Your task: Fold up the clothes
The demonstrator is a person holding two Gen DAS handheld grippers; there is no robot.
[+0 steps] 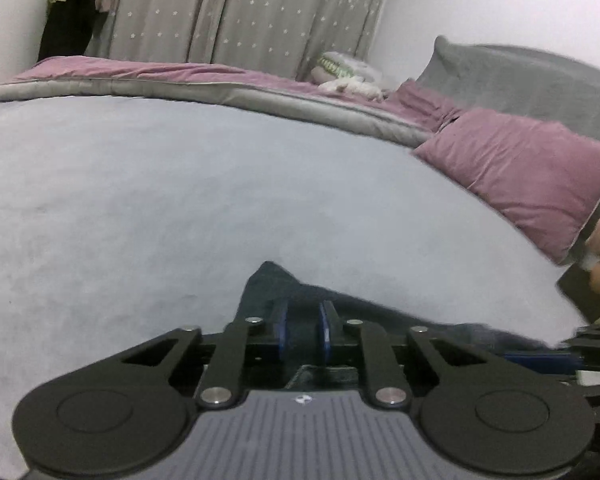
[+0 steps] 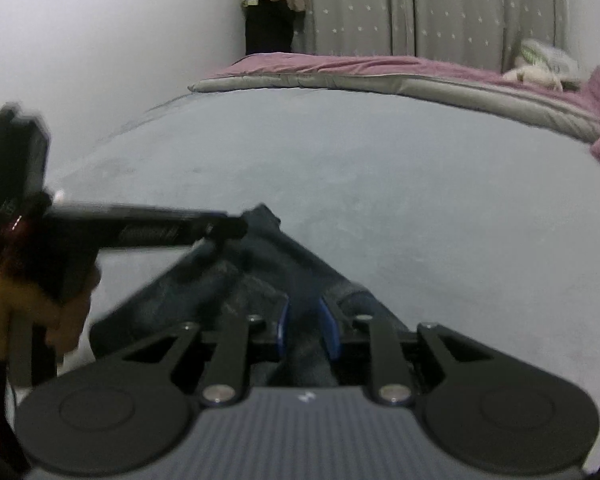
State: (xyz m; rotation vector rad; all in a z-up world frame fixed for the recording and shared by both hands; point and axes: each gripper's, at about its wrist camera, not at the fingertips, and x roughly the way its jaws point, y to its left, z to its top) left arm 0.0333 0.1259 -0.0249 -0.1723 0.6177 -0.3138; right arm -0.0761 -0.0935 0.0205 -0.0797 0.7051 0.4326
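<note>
Dark garment (image 2: 236,280) bunched low centre of frame on grey bed (image 2: 380,184). Left gripper (image 1: 303,322) and right gripper (image 2: 305,326) each clamped on its fabric. Advice: keep both pinches firm, pull edge taut and level before laying flat.

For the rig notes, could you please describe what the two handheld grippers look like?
Both look alike. The left gripper and right gripper each have matte black linkage arms with silver rivets, two round black discs at the base, and a grey ribbed body bearing a small white logo. The finger pads are blue. No cables or sleeves are clearly visible.
</note>
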